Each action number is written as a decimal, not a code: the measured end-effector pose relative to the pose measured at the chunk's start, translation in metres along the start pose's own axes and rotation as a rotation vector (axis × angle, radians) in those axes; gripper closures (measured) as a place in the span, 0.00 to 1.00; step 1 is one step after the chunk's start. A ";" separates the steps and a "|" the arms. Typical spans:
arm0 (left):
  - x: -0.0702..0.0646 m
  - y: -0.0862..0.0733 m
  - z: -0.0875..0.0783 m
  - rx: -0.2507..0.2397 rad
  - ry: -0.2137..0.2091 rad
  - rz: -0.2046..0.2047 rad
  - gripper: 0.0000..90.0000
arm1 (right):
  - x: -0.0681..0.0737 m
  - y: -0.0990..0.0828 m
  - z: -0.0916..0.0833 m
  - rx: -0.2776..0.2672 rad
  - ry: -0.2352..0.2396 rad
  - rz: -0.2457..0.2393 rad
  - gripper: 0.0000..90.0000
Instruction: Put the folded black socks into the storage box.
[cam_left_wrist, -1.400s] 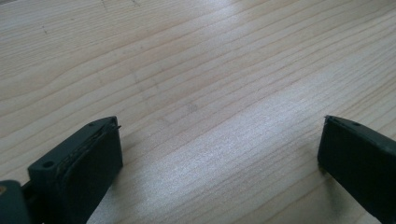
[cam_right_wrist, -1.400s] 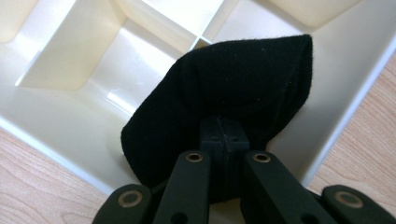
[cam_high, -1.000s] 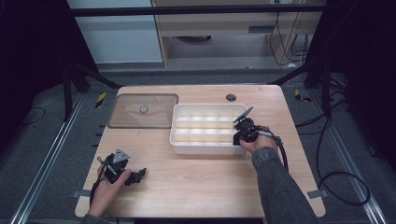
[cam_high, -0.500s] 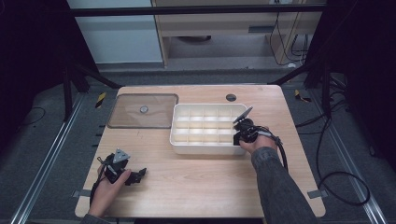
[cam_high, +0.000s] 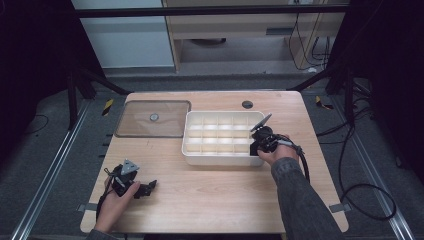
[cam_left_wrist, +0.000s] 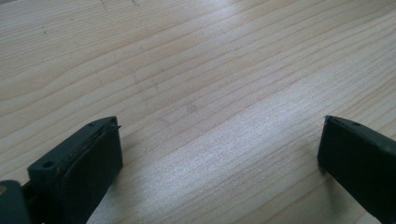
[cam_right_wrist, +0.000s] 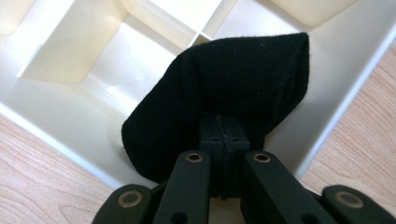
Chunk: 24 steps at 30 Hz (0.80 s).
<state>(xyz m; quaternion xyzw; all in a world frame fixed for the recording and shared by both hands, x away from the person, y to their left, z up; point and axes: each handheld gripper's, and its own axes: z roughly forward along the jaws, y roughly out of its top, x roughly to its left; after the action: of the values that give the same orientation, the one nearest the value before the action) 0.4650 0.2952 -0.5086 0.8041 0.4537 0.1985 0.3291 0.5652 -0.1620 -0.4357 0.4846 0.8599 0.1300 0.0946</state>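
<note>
right gripper (cam_right_wrist: 223, 140): clenched on black cloth (cam_right_wrist: 224, 88), over near right corner of white divided tray (cam_high: 192, 150) | left gripper (cam_left_wrist: 219, 149): released, jaws apart above bare table (cam_left_wrist: 196, 70), near left

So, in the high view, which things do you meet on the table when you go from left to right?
Left claw → clear lid → white divided tray → right claw, shut on a black cloth at the tray's right end.

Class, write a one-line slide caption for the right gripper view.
Right gripper shut on a black cloth over the corner of a cream tray.
</note>
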 end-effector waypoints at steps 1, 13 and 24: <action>0.000 0.000 0.000 0.000 0.000 0.000 0.00 | 0.000 0.000 -0.001 -0.001 0.000 -0.001 1.00; 0.000 0.000 0.000 -0.001 -0.001 0.000 0.00 | -0.006 -0.002 -0.018 -0.058 0.017 0.011 1.00; 0.000 0.000 0.000 0.000 0.000 0.000 0.00 | -0.012 -0.002 -0.038 -0.136 0.034 0.036 1.00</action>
<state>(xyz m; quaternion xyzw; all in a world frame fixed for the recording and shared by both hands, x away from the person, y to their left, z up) 0.4650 0.2952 -0.5086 0.8041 0.4537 0.1986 0.3289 0.5591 -0.1784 -0.4002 0.4900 0.8417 0.1981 0.1103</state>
